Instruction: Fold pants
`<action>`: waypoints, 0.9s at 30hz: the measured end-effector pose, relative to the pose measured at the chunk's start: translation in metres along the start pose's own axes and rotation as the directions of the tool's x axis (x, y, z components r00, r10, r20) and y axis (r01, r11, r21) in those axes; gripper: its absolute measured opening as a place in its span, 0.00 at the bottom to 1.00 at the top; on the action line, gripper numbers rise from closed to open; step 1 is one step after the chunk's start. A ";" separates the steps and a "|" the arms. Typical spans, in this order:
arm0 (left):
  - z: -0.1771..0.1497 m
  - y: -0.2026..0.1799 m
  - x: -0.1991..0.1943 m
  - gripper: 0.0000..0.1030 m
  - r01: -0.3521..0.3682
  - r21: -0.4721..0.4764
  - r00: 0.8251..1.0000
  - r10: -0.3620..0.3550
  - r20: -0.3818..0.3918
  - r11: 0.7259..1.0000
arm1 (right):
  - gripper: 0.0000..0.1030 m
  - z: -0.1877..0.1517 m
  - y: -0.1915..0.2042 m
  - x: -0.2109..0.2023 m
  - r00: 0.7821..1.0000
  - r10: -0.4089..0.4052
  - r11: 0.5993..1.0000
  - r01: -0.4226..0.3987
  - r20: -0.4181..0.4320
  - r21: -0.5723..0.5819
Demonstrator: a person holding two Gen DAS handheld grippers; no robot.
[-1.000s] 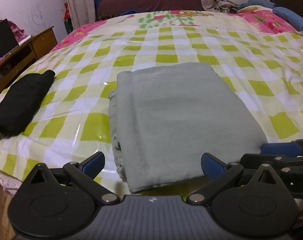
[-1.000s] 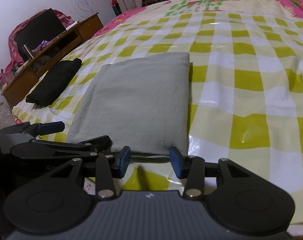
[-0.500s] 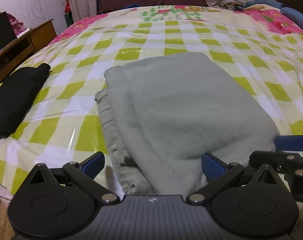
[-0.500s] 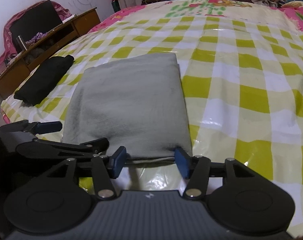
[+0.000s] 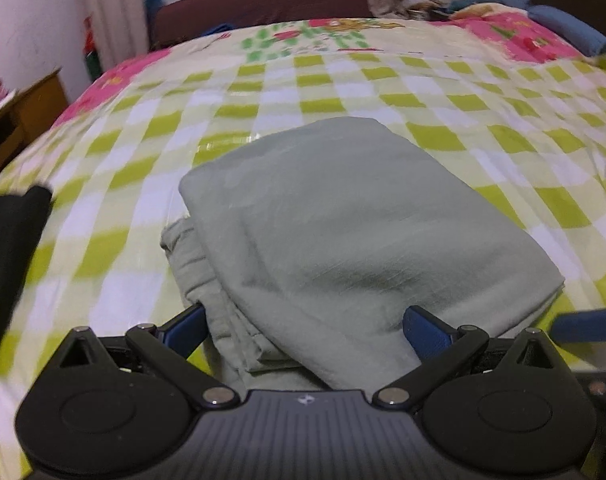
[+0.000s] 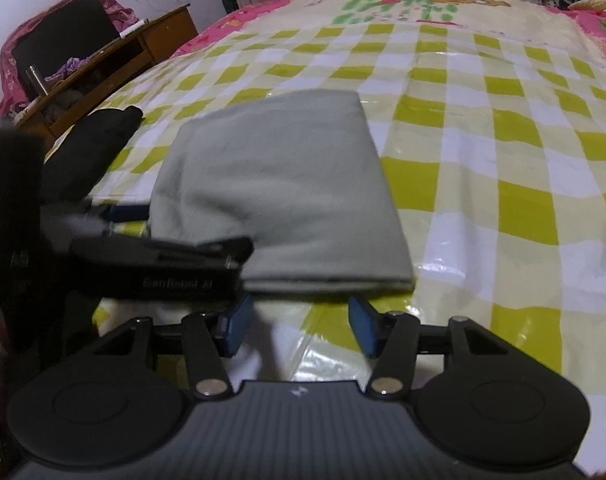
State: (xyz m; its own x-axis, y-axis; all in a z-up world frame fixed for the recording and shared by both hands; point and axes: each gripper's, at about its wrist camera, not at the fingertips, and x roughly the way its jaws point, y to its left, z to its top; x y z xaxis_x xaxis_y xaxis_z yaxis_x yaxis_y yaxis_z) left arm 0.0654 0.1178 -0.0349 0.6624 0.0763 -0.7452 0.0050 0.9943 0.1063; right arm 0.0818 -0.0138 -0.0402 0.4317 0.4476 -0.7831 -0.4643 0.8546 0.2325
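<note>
Lying near the front edge of the bed (image 5: 383,92), the gray-green pants (image 5: 343,220) are already folded into a thick, flat pile. The bed cover is shiny, with yellow-green and white squares. The left gripper (image 5: 303,320) has its jaws wide apart, one on each side of the near left corner of the pile, not pressing on it. The right gripper (image 6: 299,320) sits just in front of the near right corner, jaws apart, with nothing between them. Its jaws have just been opening a little.

The pants look soft, light and floppy. I think the layers could slide apart if only the top one is pulled. The best place to pinch is the near edge, through all the layers at once. A black folded cloth (image 6: 91,148) lies at the left edge.
</note>
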 end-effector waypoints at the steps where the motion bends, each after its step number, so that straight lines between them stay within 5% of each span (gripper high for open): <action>1: 0.004 0.003 0.003 1.00 0.001 0.016 1.000 -0.001 0.003 1.000 | 0.53 0.002 -0.001 0.001 1.000 0.002 1.000 -0.002 -0.002 0.007; 8: 0.014 0.040 0.011 1.00 0.023 -0.064 1.000 -0.024 -0.009 0.998 | 0.57 0.047 -0.007 -0.019 0.992 -0.010 1.000 0.013 0.127 -0.026; 13: 0.012 0.051 0.014 1.00 -0.038 -0.124 0.999 0.036 -0.020 0.992 | 0.57 0.077 -0.013 0.026 0.995 -0.060 0.998 0.063 0.077 -0.031; 19: 0.004 0.055 0.008 1.00 -0.123 -0.203 0.992 0.114 -0.054 0.971 | 0.64 0.051 -0.014 0.051 0.999 -0.013 0.999 0.014 -0.029 0.031; 27: -0.014 0.040 -0.033 1.00 -0.168 -0.242 0.986 0.162 -0.044 0.956 | 0.64 0.035 -0.007 0.003 0.996 0.055 0.995 -0.060 0.065 0.080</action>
State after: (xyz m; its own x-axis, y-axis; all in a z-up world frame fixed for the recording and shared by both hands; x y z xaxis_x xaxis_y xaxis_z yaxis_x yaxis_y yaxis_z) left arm 0.0326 0.1565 -0.0151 0.6211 0.2397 -0.7462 -0.2874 0.9554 0.0677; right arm 0.1134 -0.0090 -0.0233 0.4552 0.5101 -0.7298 -0.4264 0.8444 0.3243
